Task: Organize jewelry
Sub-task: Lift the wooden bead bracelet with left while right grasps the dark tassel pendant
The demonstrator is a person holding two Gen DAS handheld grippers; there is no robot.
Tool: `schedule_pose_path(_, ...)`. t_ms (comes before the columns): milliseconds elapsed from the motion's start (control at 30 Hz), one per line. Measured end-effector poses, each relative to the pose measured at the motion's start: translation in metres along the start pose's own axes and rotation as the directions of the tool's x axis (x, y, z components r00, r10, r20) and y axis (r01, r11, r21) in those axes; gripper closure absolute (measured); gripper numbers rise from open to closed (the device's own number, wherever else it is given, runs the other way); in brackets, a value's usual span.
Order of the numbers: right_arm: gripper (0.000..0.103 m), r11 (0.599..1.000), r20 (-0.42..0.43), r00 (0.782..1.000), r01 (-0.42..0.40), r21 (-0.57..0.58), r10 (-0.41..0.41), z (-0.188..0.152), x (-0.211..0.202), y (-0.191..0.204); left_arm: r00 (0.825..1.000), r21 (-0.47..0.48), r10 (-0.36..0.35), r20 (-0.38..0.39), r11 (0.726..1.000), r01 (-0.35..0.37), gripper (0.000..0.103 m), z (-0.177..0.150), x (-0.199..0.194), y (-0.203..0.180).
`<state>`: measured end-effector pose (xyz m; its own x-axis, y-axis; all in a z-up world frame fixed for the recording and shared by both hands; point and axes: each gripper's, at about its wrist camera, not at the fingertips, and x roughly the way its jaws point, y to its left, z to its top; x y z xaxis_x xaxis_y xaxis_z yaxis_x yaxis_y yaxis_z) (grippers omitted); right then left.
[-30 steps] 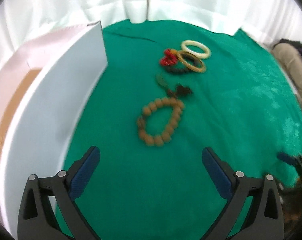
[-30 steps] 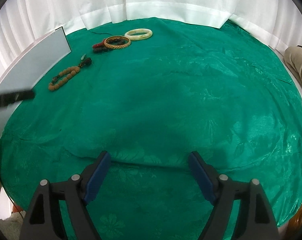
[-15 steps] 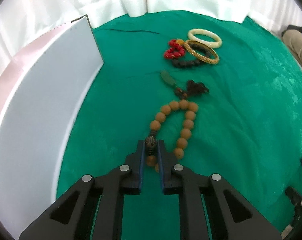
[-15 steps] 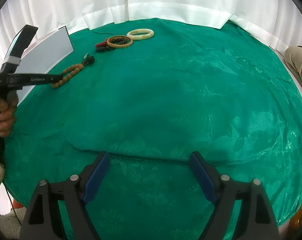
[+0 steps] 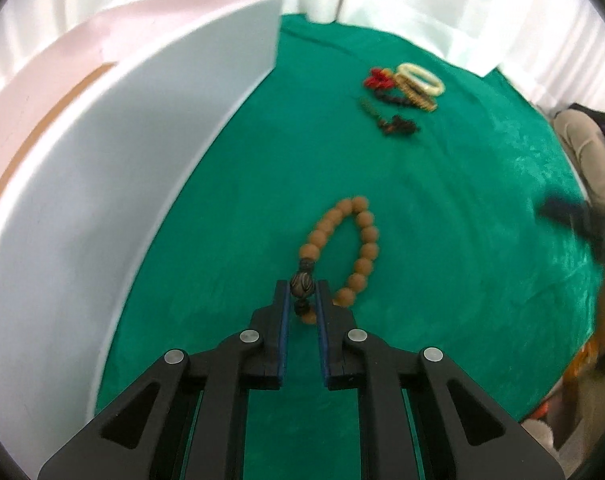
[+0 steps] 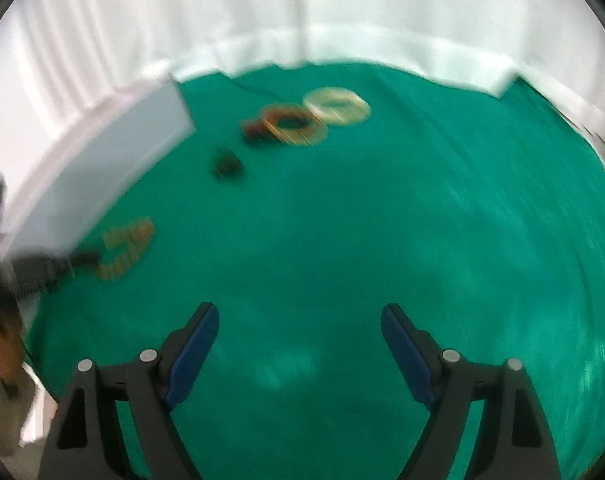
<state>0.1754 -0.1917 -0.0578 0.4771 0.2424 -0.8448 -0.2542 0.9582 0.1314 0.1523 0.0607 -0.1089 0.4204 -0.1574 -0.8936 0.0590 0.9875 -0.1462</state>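
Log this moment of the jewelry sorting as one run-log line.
phase: pickup | left gripper: shut on wooden bead bracelet at its dark bead | right gripper: open, empty, above green cloth | white box: left of bracelet

Nothing to read here: no lettering, label, brand or number shows on the white box (image 5: 102,200) at left, and the right wrist view is too blurred to tell.

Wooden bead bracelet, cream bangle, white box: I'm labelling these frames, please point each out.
wooden bead bracelet (image 5: 365,236), left wrist view, on a bead of its right side.
cream bangle (image 5: 421,77), left wrist view, on its far rim.
white box (image 5: 142,152), left wrist view, on its outer wall.
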Motion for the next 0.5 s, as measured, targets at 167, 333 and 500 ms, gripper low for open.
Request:
schedule_pose_path(167, 0.027, 0.993, -0.012, 0.999, -0.045, -0.11, 0.044, 0.07, 0.066, 0.027, 1.0, -0.02, -0.003, 0.015, 1.0, 0.003, 0.092, -0.006, -0.007, 0.002)
schedule_pose_path(333, 0.063, 0.97, -0.036, 0.999, -0.034, -0.242, 0.026, 0.085, 0.115, 0.063, 1.0, -0.032, -0.012, 0.017, 0.999, 0.012, 0.092, -0.009, -0.007, 0.002)
schedule_pose_path(500, 0.09, 0.974, -0.027, 0.999, -0.035, -0.224, 0.03, 0.077, 0.106, 0.065, 0.999, -0.045, -0.037, 0.013, 0.998, 0.037, 0.092, -0.008, -0.005, 0.006)
